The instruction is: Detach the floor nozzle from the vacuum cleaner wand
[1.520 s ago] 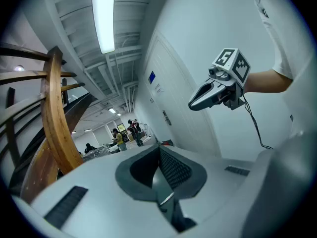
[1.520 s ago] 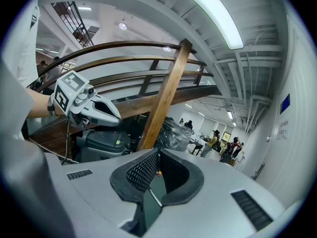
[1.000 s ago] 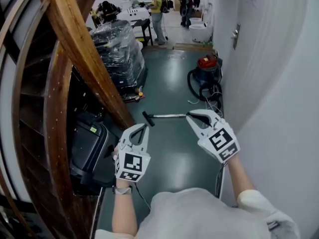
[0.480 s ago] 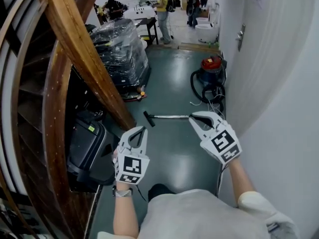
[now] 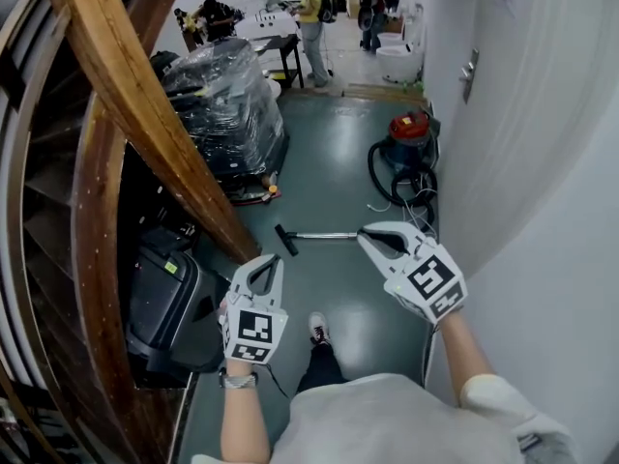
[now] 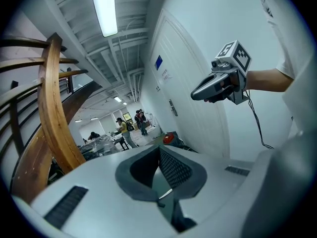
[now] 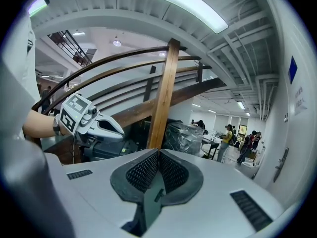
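The vacuum's silver wand (image 5: 326, 235) lies on the green floor, with the black floor nozzle (image 5: 285, 241) at its left end. Its hose (image 5: 395, 175) runs back to the red vacuum cleaner (image 5: 411, 128) by the right wall; the red body (image 6: 169, 138) also shows small in the left gripper view. My left gripper (image 5: 273, 260) is held above the floor, nearer me than the nozzle, shut and empty. My right gripper (image 5: 365, 233) hovers over the wand's right end, shut, nothing between its jaws. Each gripper view shows the other gripper, the right gripper (image 6: 194, 96) and the left gripper (image 7: 122, 130).
A curved wooden stair rail (image 5: 145, 104) and a black case (image 5: 166, 303) fill the left. A plastic-wrapped pallet (image 5: 224, 104) stands behind. A white wall and door (image 5: 503, 114) close the right. People (image 5: 309, 17) stand far back. My shoe (image 5: 317, 329) is on the floor.
Both grippers have moved forward and a little down, closer to the wand. A shoe has come into view on the floor. Both jaws stay shut.
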Demonstrator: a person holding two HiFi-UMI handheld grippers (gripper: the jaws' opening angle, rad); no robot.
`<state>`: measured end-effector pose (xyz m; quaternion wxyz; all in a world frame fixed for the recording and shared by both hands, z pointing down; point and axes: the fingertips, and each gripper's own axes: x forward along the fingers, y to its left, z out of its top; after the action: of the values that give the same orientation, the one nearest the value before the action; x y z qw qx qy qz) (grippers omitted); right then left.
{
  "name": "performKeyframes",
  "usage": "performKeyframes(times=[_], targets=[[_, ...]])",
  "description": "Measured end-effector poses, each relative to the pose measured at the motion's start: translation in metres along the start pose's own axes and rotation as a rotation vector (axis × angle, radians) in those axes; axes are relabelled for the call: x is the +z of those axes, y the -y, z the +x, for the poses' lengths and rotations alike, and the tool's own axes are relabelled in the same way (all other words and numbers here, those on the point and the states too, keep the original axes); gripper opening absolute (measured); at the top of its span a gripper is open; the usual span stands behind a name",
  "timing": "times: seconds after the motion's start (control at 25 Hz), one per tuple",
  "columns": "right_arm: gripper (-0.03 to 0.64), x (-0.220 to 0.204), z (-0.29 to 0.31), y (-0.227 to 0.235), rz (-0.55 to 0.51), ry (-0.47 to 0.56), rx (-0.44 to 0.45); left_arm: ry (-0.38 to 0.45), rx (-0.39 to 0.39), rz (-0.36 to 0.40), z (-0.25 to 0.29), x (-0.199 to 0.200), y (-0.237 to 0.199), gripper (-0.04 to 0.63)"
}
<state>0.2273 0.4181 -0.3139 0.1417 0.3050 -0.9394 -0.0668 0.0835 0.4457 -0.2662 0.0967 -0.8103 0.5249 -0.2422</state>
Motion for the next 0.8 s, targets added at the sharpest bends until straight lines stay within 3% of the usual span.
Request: performKeyframes(times=[0.48,0.8], targets=[[0.031,0.014,0.125,0.113,-0.068,-0.008,-0.122,0.010,-0.053,-0.007,0.132,-0.015,-0.113,0.003],[0.026,0.014,0.189,0.148,-0.070,0.001,-0.099,0.001,-0.064,0.004,0.183,-0.019,-0.165,0.003]])
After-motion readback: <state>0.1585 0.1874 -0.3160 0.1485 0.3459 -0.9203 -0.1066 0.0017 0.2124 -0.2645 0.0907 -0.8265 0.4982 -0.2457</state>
